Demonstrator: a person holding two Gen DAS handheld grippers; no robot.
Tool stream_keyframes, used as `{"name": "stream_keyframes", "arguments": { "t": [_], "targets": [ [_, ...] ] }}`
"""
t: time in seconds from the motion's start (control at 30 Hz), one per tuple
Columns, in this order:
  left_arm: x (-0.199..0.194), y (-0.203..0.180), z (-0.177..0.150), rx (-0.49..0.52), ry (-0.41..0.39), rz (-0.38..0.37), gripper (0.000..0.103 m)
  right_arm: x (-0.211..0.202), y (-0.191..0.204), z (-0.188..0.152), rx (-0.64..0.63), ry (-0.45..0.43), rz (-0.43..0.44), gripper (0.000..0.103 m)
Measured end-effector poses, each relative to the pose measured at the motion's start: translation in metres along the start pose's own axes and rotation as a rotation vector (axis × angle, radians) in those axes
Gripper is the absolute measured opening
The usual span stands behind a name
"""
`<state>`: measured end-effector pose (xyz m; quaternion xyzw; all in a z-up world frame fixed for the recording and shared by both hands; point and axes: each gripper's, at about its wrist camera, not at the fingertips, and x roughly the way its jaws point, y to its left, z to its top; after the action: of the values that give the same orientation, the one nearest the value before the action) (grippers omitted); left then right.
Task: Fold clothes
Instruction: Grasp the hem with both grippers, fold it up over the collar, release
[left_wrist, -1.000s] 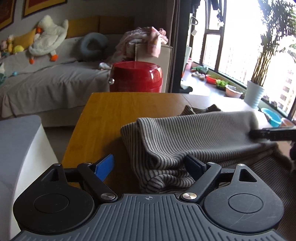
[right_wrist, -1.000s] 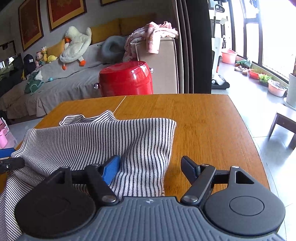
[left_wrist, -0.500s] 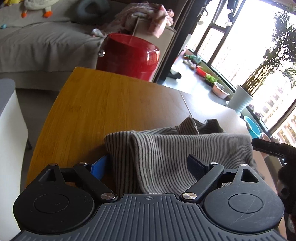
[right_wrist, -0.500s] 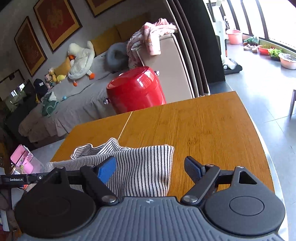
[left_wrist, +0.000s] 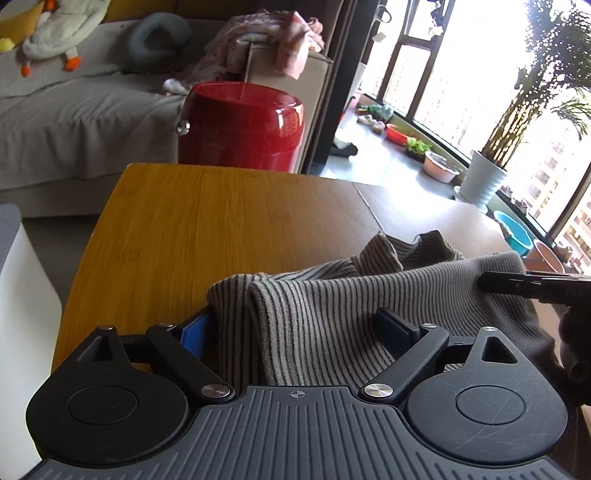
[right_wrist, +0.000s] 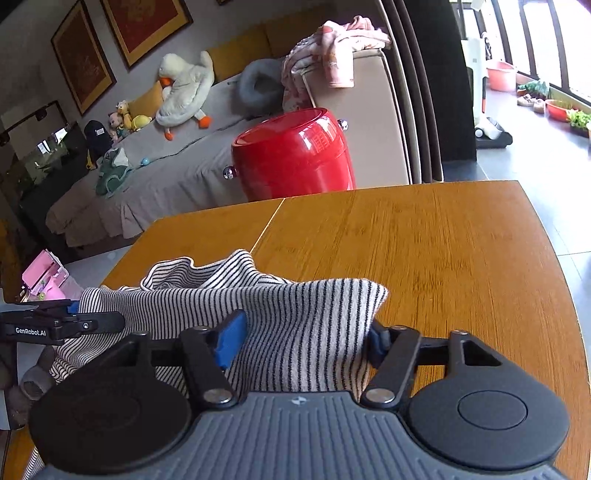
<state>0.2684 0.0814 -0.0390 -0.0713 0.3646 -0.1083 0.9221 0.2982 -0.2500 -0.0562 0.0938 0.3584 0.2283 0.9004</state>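
A black-and-white striped garment lies bunched at the near edge of the wooden table. My left gripper straddles its left folded edge. Its jaws are closing with cloth between them, and the pads are still apart from it. In the right wrist view the garment has its right edge between the fingers of my right gripper. Those jaws are closing too, and the cloth humps up between them. Each gripper shows in the other's view: the right gripper at the cloth's far end, the left gripper at the left.
The table stretches bare beyond the garment. A red drum stool stands behind its far edge, in front of a grey sofa with toys and pink clothes. A white unit stands left of the table. A gloved hand holds the right gripper.
Both grippers slid toward the garment's ends and tilted. The right jaws narrowed around the cloth's right edge, which now bunches up. The left jaws narrowed slightly over the left fold.
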Motion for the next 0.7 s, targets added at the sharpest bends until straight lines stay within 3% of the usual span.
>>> {"name": "stream_keyframes", "arguments": {
  "t": [0.17, 0.23, 0.27, 0.37, 0.47, 0.6, 0.7],
  "targets": [
    [0.017, -0.004, 0.012, 0.027, -0.036, -0.004, 0.059, 0.011, -0.002, 0.012, -0.008, -0.015, -0.003, 0.034],
    [0.025, -0.004, 0.024, 0.009, -0.024, -0.003, 0.046, 0.015, -0.005, 0.024, 0.006, -0.024, -0.010, 0.021],
    [0.026, -0.005, 0.029, 0.001, -0.018, -0.008, 0.034, 0.014, -0.005, 0.031, 0.011, -0.034, -0.010, 0.020],
    [0.012, -0.017, 0.044, 0.042, -0.059, -0.011, 0.031, -0.005, 0.003, 0.050, -0.011, -0.088, 0.008, 0.016],
    [-0.028, -0.029, 0.044, 0.103, -0.128, -0.045, 0.031, -0.048, 0.021, 0.055, -0.077, -0.159, 0.052, 0.015],
    [-0.098, -0.039, 0.015, 0.161, -0.195, -0.101, 0.031, -0.118, 0.044, 0.027, -0.174, -0.216, 0.097, 0.015],
    [-0.130, -0.046, -0.024, 0.200, -0.174, -0.118, 0.031, -0.156, 0.060, -0.015, -0.244, -0.194, 0.108, 0.015]
  ]
}}
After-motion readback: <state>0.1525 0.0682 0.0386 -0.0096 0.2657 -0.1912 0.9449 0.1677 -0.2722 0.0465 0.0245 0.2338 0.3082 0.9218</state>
